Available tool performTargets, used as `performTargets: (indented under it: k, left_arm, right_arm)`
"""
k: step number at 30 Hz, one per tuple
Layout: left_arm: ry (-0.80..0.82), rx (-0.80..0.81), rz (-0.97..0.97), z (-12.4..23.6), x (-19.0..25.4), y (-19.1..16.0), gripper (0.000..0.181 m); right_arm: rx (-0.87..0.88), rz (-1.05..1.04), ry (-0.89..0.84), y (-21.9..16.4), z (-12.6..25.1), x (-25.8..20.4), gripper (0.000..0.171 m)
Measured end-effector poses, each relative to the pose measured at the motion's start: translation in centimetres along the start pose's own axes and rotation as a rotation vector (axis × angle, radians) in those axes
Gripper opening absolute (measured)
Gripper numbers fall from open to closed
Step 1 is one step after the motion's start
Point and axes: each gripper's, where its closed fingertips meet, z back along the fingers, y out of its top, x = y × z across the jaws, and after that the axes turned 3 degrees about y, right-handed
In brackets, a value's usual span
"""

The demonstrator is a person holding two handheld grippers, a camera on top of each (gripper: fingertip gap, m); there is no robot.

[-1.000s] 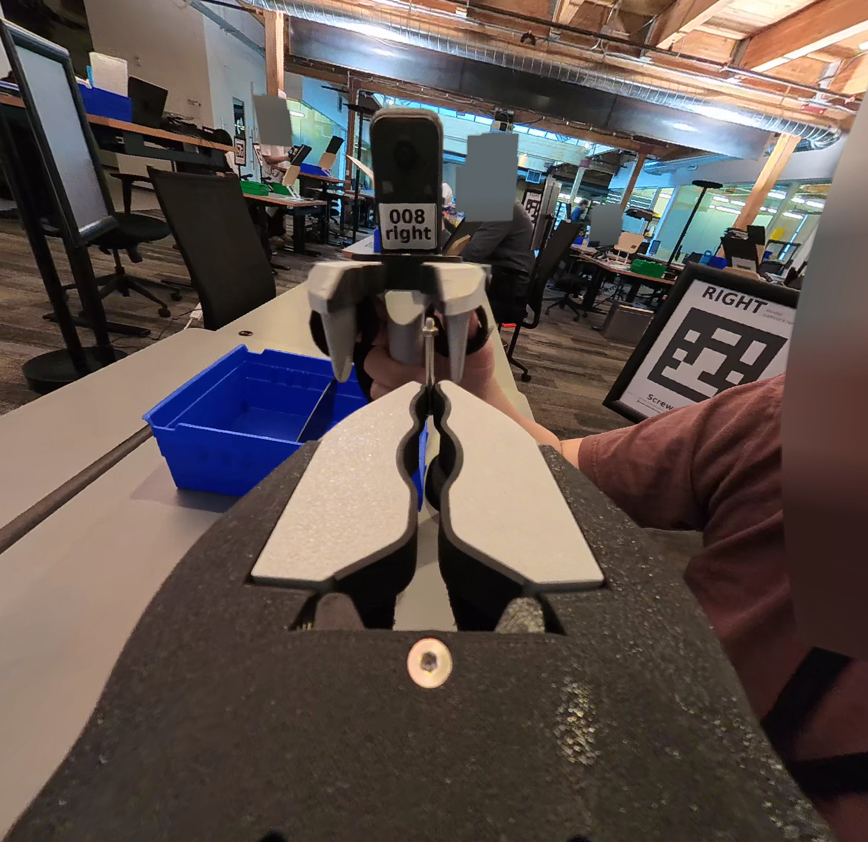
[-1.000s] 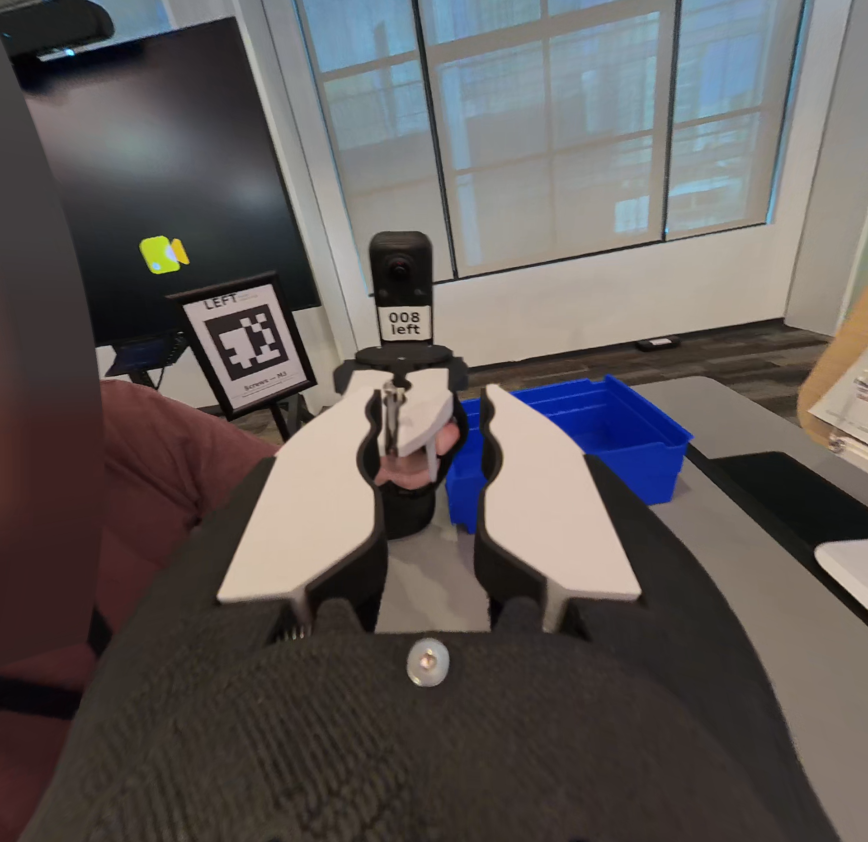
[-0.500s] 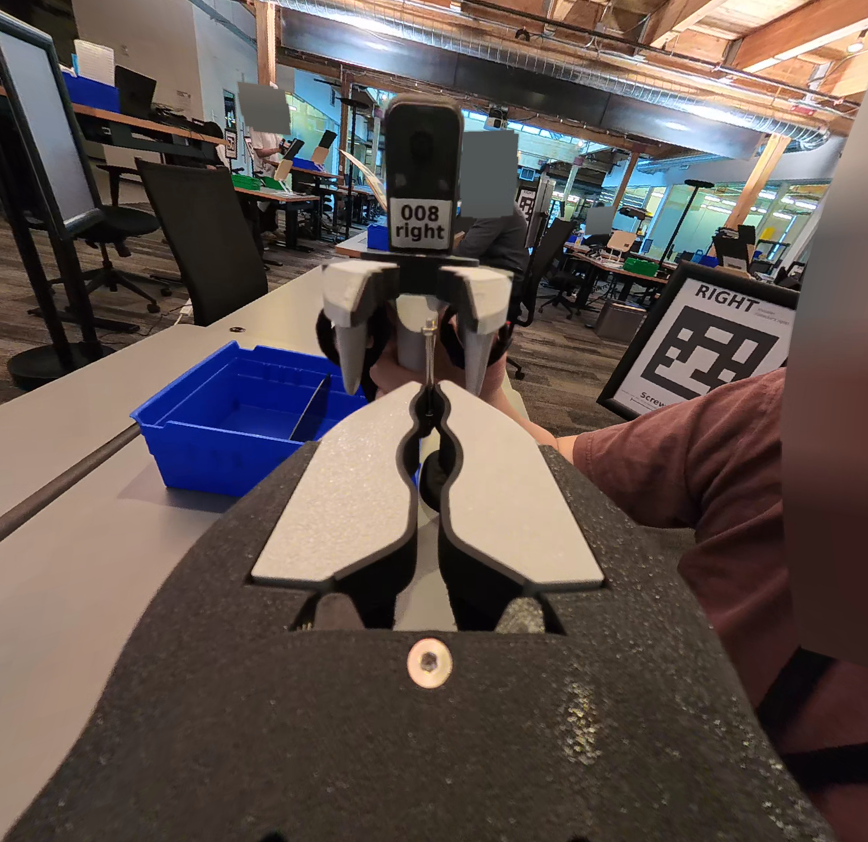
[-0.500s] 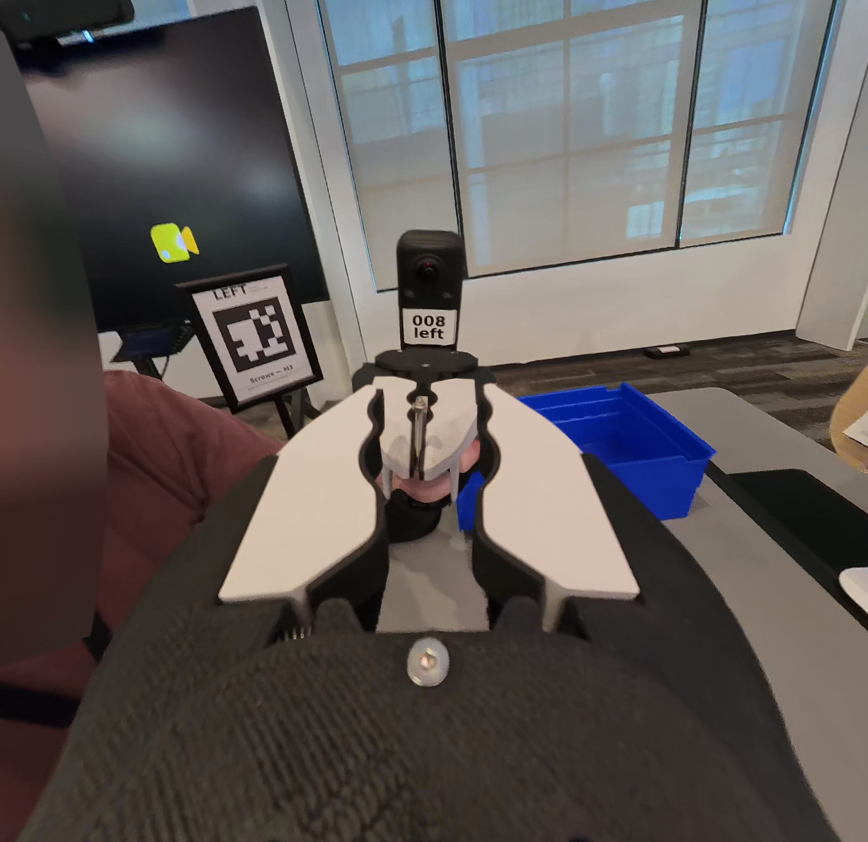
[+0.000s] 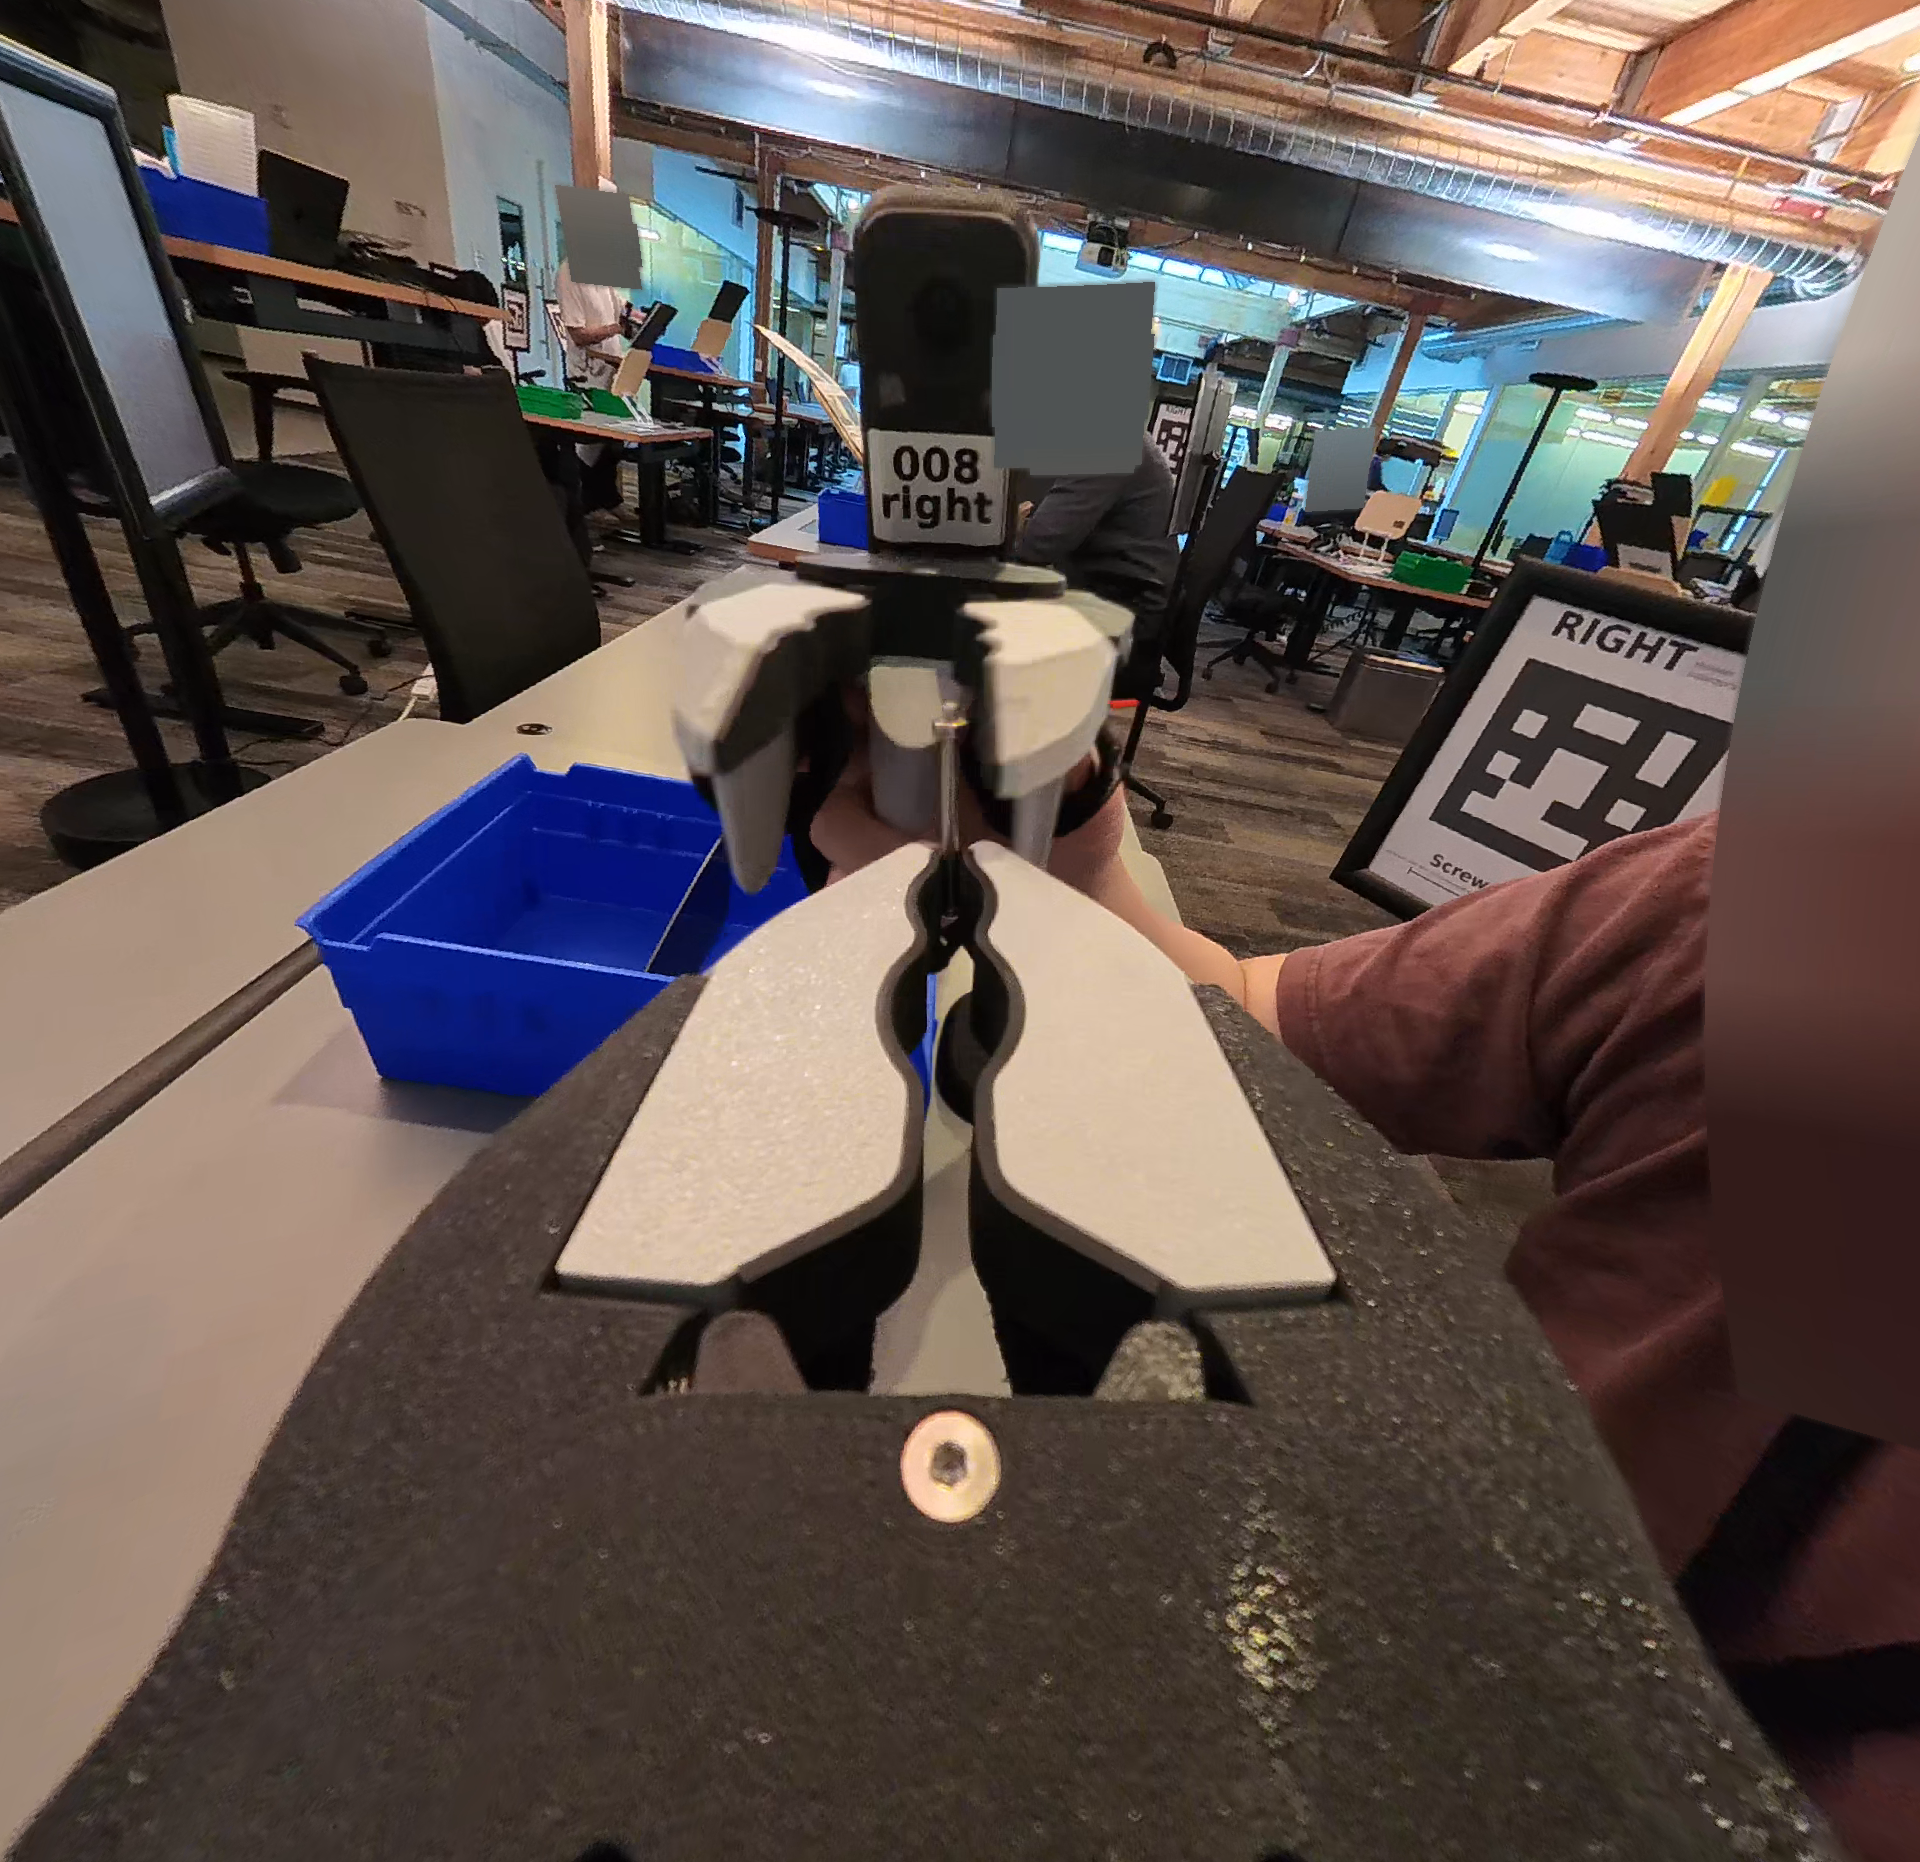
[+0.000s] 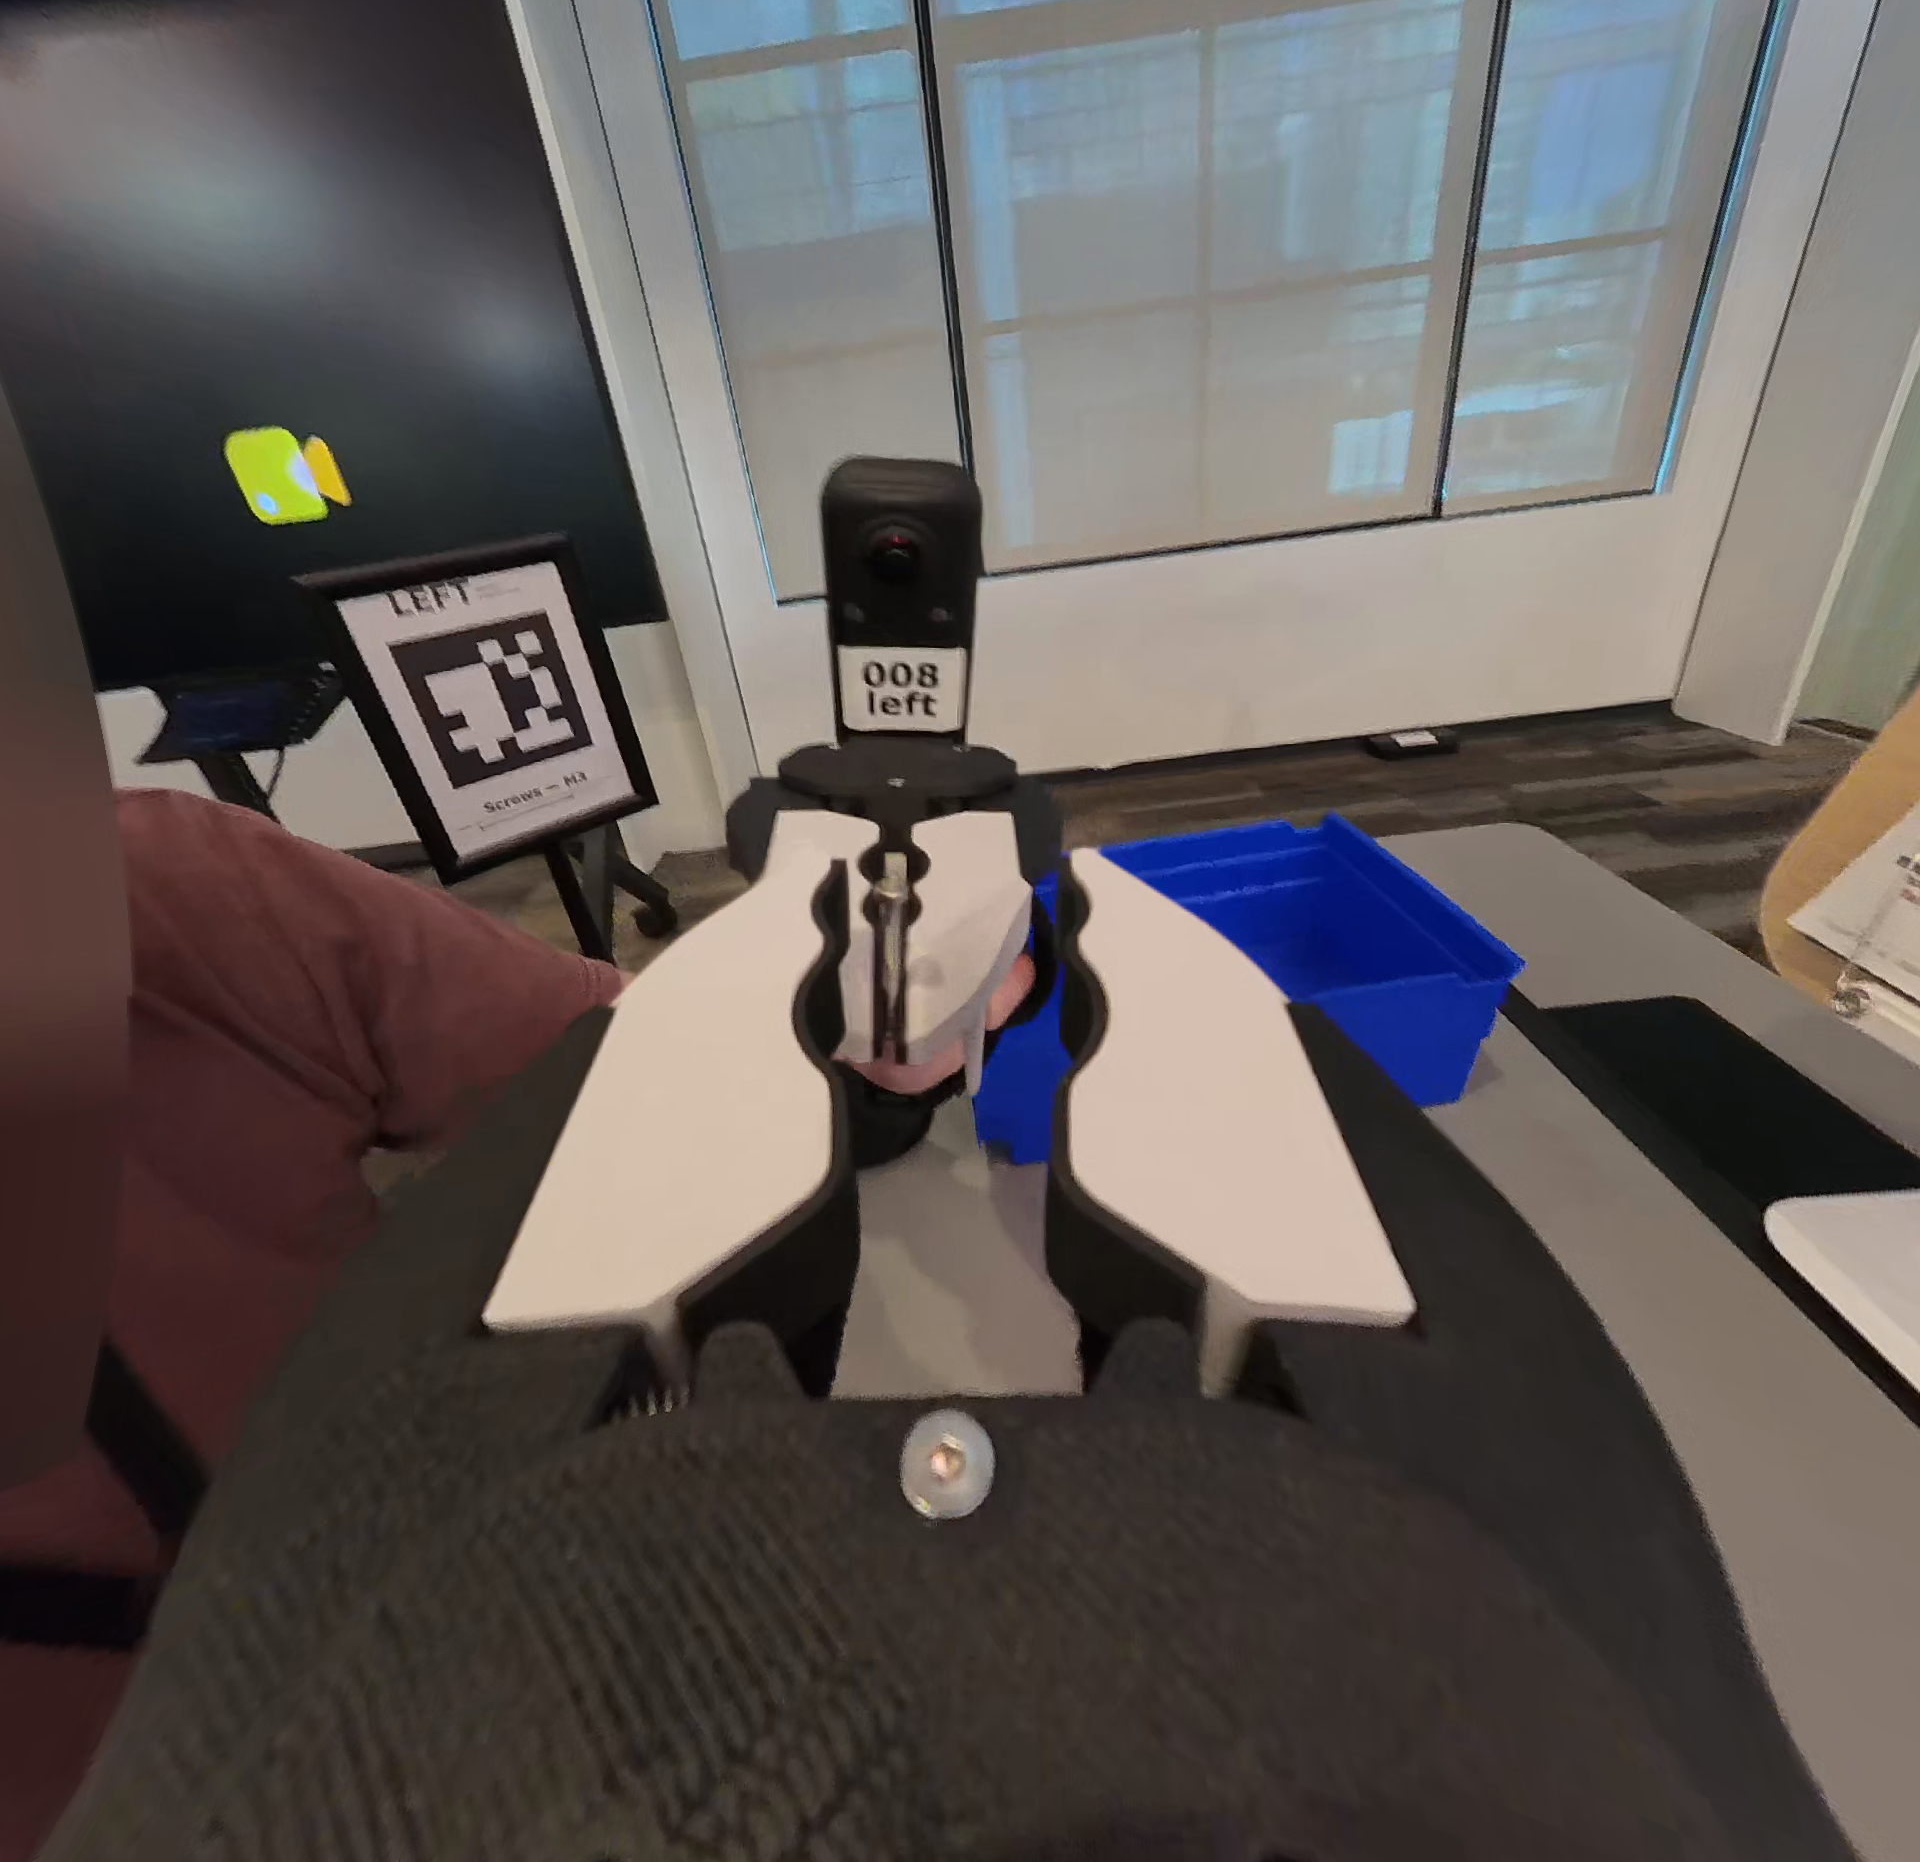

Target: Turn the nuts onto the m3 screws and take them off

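Note:
My left gripper (image 5: 948, 862) is shut on a thin metal screw (image 5: 947, 794) that sticks up out of its fingertips. A small wider piece, head or nut, sits at its top end (image 5: 948, 714). My right gripper (image 6: 951, 877) is open and empty. Its fingers (image 6: 717, 1043) stand on either side of the left gripper (image 6: 891, 1023) and the screw (image 6: 889, 945), without touching. In the left wrist view the right gripper (image 5: 889, 862) faces me, open, just behind the screw.
A blue divided bin (image 5: 499, 1023) stands on the grey table (image 5: 156, 1293); it also shows in the right wrist view (image 6: 1382, 1023). A framed marker sign (image 5: 1579, 763) stands at the right. A black mat (image 6: 1714, 1095) and a white item (image 6: 1860, 1282) lie beside the bin. Less than 4 cm separates the two grippers' tips.
The two grippers have come closer together. The left gripper with the screw now sits between the right gripper's open fingers. Neither gripper has opened or shut.

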Motion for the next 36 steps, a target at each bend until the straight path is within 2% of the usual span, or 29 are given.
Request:
performTargets:
  k: [7,11,16,20,24,27,34,36]
  left_arm:
    - [0.025,0.014,0.002,0.5,-0.5,0.4,0.002]
    - [0.031,0.005,-0.009,0.4,-0.6,0.3,0.002]
    - [0.027,-0.002,-0.01,0.2,-0.3,0.1,0.002]
    - [0.035,0.008,-0.012,0.5,-0.5,0.4,0.002]
    - [0.043,0.002,-0.019,0.4,-0.7,0.2,0.002]
    - [0.031,-0.004,-0.02,0.2,-0.4,0.0,0.002]
    - [0.05,0.014,-0.031,0.7,-0.5,0.6,0.002]
    - [0.054,0.009,-0.036,0.7,-0.6,0.6,0.002]
  right_arm:
    - [0.02,-0.052,0.011,-0.2,1.0,1.6,0.037]
    - [0.082,-0.066,0.116,0.9,0.8,-0.4,0.037]
    - [0.033,-0.053,0.045,0.0,0.4,0.5,0.038]
    - [0.061,-0.094,0.038,0.4,1.3,1.4,0.036]
    - [0.065,-0.084,0.112,0.7,0.6,-0.5,0.037]
    - [0.038,-0.061,0.053,0.1,-0.1,-0.2,0.037]
    - [0.1,-0.082,-0.001,1.2,2.1,1.8,0.031]
    - [0.126,-0.095,0.056,1.9,2.1,0.7,0.031]
